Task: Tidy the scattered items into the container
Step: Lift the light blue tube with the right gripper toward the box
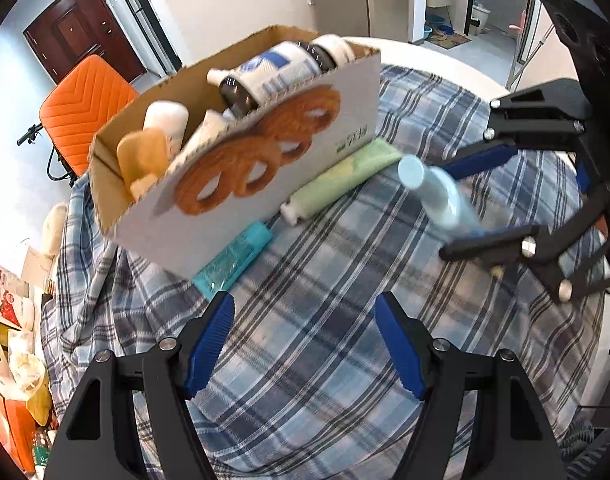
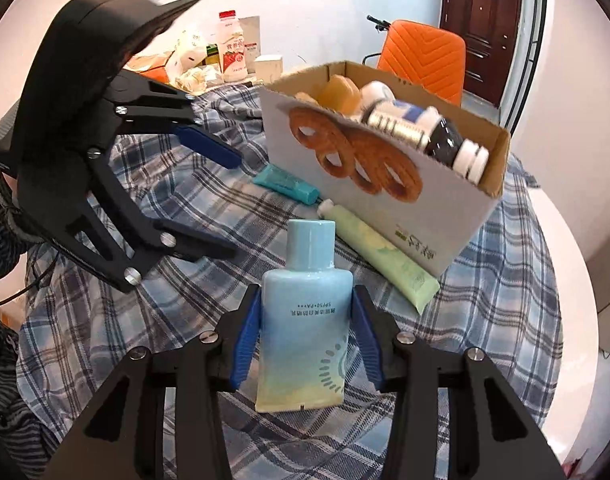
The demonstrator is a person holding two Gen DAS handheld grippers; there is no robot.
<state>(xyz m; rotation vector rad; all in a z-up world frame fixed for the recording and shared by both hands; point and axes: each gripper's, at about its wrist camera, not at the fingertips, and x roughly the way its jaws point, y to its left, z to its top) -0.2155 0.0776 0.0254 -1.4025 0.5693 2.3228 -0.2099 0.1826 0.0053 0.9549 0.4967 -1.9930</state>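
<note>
The right gripper (image 2: 307,332) is clamped on the pale blue squeeze tube with a round cap (image 2: 305,320), held above the plaid cloth, mid-carry. Next it needs lifting over the white cardboard box printed with pretzels (image 2: 437,220). The left gripper (image 1: 305,344) hangs spread and empty. Only the right view shows the grip squarely; the left's is blurred, probably motion.

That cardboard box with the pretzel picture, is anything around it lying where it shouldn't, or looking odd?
Two tubes lie outside the cardboard box, on the plaid cloth along its front wall: a teal tube and a pale green tube. The right tool grips a blue sunscreen tube. Nothing looks spilled or damaged.
</note>
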